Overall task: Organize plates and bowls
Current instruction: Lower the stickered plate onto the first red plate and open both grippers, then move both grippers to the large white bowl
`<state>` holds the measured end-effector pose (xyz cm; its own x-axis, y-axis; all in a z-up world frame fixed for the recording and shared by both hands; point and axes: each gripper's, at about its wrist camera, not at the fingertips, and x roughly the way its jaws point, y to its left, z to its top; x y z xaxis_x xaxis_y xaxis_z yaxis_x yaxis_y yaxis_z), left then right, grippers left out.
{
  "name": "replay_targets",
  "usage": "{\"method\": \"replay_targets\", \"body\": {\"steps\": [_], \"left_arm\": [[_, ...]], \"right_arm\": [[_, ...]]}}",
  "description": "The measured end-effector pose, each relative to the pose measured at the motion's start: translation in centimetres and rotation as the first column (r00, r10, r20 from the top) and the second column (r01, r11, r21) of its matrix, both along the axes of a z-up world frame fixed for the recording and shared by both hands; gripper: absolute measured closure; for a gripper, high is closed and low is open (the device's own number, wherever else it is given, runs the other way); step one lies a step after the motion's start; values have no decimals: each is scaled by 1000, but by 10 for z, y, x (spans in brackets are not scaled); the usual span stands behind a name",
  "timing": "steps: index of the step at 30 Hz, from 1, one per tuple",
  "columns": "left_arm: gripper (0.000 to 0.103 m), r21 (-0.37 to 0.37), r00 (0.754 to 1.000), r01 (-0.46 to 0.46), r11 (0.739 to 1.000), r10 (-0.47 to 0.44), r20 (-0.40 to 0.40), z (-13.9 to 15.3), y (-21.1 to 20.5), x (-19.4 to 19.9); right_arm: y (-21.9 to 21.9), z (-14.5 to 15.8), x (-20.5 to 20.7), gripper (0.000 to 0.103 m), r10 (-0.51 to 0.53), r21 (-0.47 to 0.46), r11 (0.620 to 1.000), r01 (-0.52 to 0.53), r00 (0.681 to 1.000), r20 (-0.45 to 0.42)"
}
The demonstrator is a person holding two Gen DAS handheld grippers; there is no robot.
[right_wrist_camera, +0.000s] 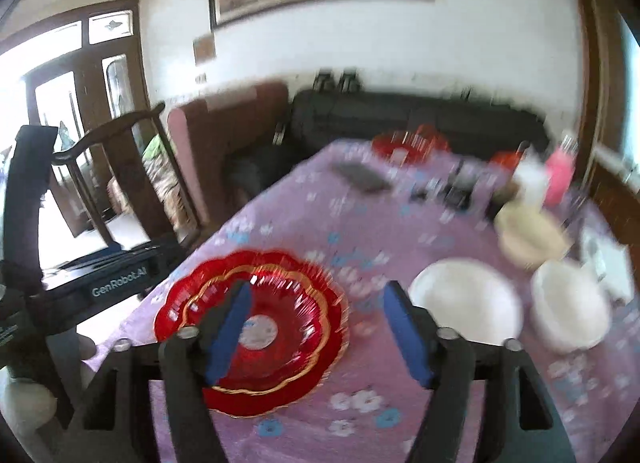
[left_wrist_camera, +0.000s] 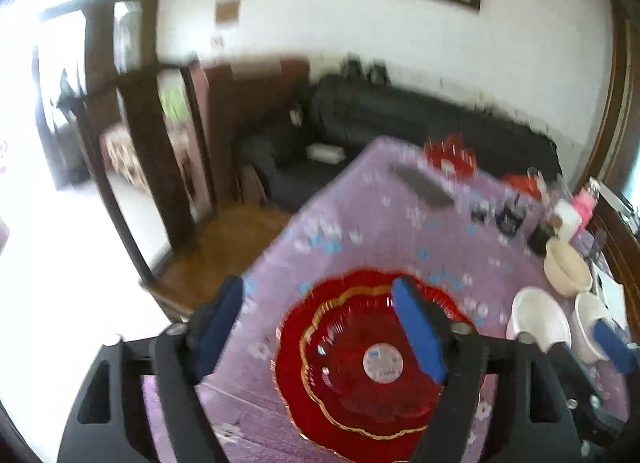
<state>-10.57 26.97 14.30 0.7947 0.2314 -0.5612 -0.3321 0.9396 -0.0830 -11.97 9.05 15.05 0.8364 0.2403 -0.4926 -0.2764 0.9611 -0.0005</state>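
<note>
Both our grippers, left gripper [left_wrist_camera: 318, 327] and right gripper [right_wrist_camera: 316, 333], wide open, empty; red plates [right_wrist_camera: 256, 327] stacked near, white bowls [right_wrist_camera: 468, 303] right.

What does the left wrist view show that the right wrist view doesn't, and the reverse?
Only the left wrist view: the right gripper at its right edge. Only the right wrist view: the left gripper's black body marked GenRobot.AI, and a dark wooden chair beyond it. Both: stacked red plates, two white bowls, a cream bowl, the purple tablecloth.
</note>
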Motion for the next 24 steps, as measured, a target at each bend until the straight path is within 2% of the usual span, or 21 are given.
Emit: {"method": "replay_targets", "body": {"steps": [2,3,4,6,7,13,20,24], "left_arm": [[12,71,994,-43,997,36,107,17,-14,-24],[3,98,989,-59,993,45,142,23,-19,-33],[0,139,980,-78,987,50,193,32,-29,-46],[0,192,965,-83,978,30,261,44,-47,-66],[0,204,962,-73,976,15,274,47,-55,-72],[0,214,965,-15,977,-42,260,52,-96,-95],[0,219,953,81,972,-140,267,59,-131,-118],[0,201,951,163,966,-208,229,63,-146,-116]], "right_arm": [[-8,11,-22,10,-35,-19,999,37,993,110],[-13,15,-33,5,-52,-27,998,57,986,160],[-17,18,-43,3,-71,-34,996,80,976,206],[-26,23,-59,0,-105,-24,993,115,959,262],[-32,23,-64,0,-115,-11,992,123,958,263],[-69,14,-76,0,-182,99,981,166,967,179],[-111,11,-94,0,-269,121,960,251,949,162],[-129,10,-93,0,-308,116,949,293,941,141]]}}
